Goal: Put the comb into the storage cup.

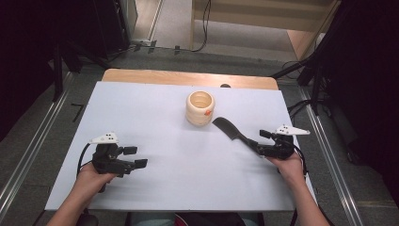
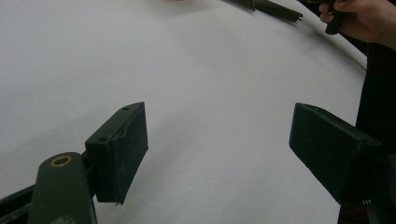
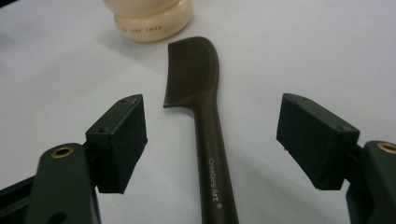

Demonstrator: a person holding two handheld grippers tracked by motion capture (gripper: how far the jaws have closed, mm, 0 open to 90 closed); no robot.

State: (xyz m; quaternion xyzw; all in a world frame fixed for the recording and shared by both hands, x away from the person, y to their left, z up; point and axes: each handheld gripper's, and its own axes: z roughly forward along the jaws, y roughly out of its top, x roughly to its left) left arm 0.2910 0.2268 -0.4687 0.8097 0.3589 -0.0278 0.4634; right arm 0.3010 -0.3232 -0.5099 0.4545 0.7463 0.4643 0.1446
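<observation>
The left hand-held gripper (image 2: pixel 217 154) looks along its two black jaws, which rise from the bottom edge and stand wide apart with nothing between them, only the bare white desk (image 2: pixel 187 70) underneath. At the top edge lies the dark handle of a spatula (image 2: pixel 278 9) (just its end is in frame), resting on the desk. In the upper right corner the person's other hand (image 2: pixel 364 18) grips a black part, near the handle's tip.
</observation>
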